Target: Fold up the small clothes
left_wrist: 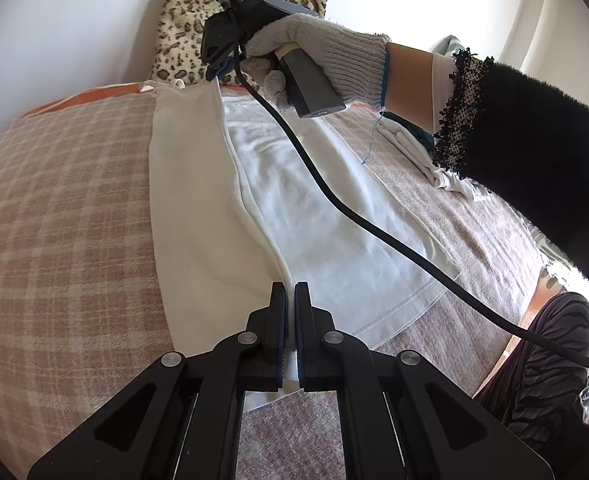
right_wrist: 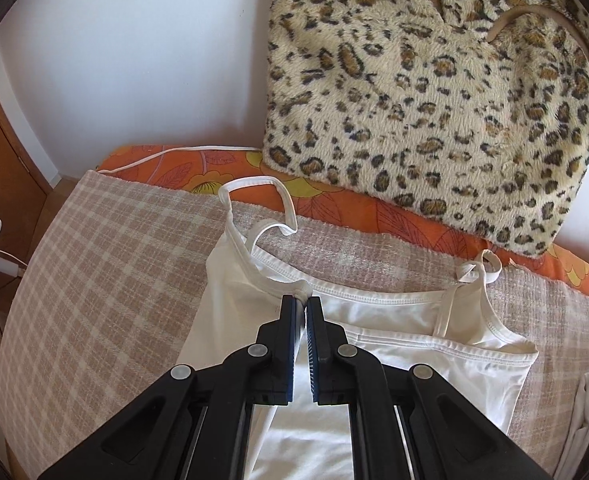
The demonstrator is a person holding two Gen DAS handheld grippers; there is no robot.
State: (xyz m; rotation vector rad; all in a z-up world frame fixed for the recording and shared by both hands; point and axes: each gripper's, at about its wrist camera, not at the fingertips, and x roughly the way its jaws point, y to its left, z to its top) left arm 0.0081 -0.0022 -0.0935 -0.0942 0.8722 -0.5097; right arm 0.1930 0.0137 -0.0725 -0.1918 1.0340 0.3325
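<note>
A white camisole top (left_wrist: 318, 216) lies lengthwise on a checked beige blanket (left_wrist: 62, 208), its left side folded over along a long edge. My left gripper (left_wrist: 290, 292) is shut on the folded edge at the hem end. My right gripper (left_wrist: 214, 74), held in a gloved hand, is shut on the same folded edge at the strap end. In the right wrist view the right gripper (right_wrist: 301, 304) pinches the white top (right_wrist: 414, 320) at its neckline trim, with thin straps (right_wrist: 262, 196) lying beyond it.
A leopard-print plush cushion (right_wrist: 434, 100) stands against the white wall behind an orange floral sheet (right_wrist: 230, 168). More white cloth (left_wrist: 426, 152) lies at the right by the person's black sleeve. The right gripper's black cable (left_wrist: 334, 196) crosses the top.
</note>
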